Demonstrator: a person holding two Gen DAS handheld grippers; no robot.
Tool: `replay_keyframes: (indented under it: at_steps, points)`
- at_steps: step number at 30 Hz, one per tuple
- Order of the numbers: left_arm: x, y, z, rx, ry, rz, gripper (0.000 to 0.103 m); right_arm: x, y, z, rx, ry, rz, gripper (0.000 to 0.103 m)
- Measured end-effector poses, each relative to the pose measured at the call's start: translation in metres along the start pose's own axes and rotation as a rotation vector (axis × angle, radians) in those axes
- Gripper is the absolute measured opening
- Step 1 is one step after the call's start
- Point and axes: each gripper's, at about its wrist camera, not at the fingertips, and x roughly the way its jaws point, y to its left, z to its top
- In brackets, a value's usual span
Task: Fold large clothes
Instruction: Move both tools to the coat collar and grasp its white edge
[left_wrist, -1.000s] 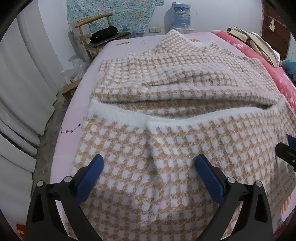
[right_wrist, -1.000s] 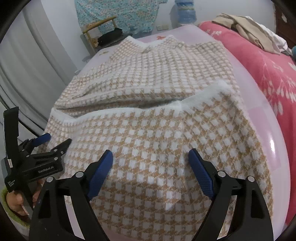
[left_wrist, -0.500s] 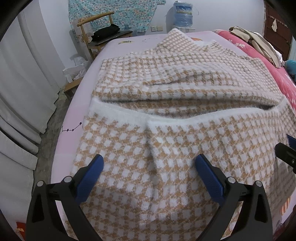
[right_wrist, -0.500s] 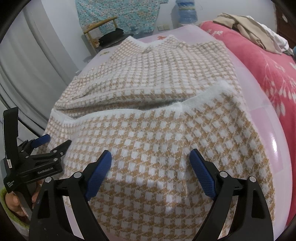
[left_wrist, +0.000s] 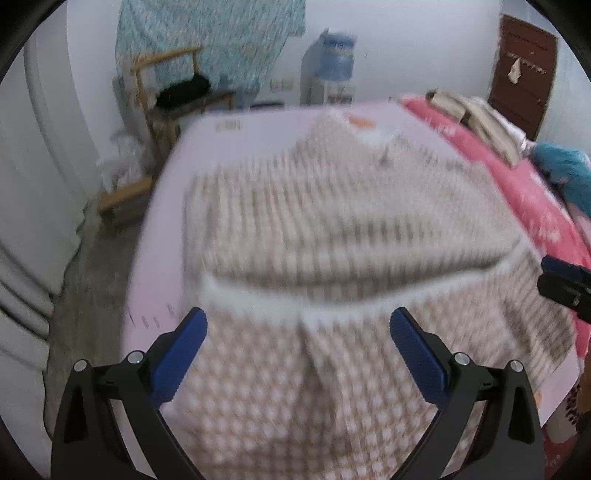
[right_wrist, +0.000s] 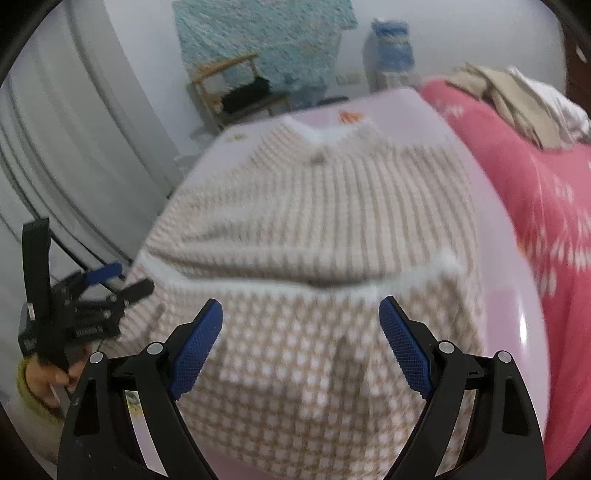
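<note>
Item: checked sweater (left_wrist: 332, 258), lying on the pink bed (left_wrist: 258, 122), hem half folded up, its white edge running crosswise. Left gripper (left_wrist: 298, 341) and right gripper (right_wrist: 301, 332), both released and empty, are hovering side by side above the near fold.

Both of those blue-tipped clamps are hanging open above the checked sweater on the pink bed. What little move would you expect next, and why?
Probably both lower to the near edge of the tan-and-white checked knit sweater for another fold. The left gripper and right gripper are open and empty above it, and its bottom part is already turned up, the white hem lying across the middle, yet it covers much of the pink bed.
</note>
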Motion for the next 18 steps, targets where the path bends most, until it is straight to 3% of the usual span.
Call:
replay_keyframes:
  at_steps: [5, 10, 18]
  points:
    - [-0.012, 0.015, 0.057, -0.006, -0.061, -0.048, 0.098, -0.009, 0.0, 0.043, -0.048, -0.031, 0.046, 0.083]
    - [0.002, 0.021, 0.123, 0.002, -0.127, -0.067, 0.098, -0.005, -0.013, 0.102, -0.078, -0.04, 0.07, 0.083]
    - [0.09, 0.016, 0.213, -0.095, -0.089, -0.133, 0.097, 0.062, -0.057, 0.193, -0.013, 0.011, -0.005, 0.083]
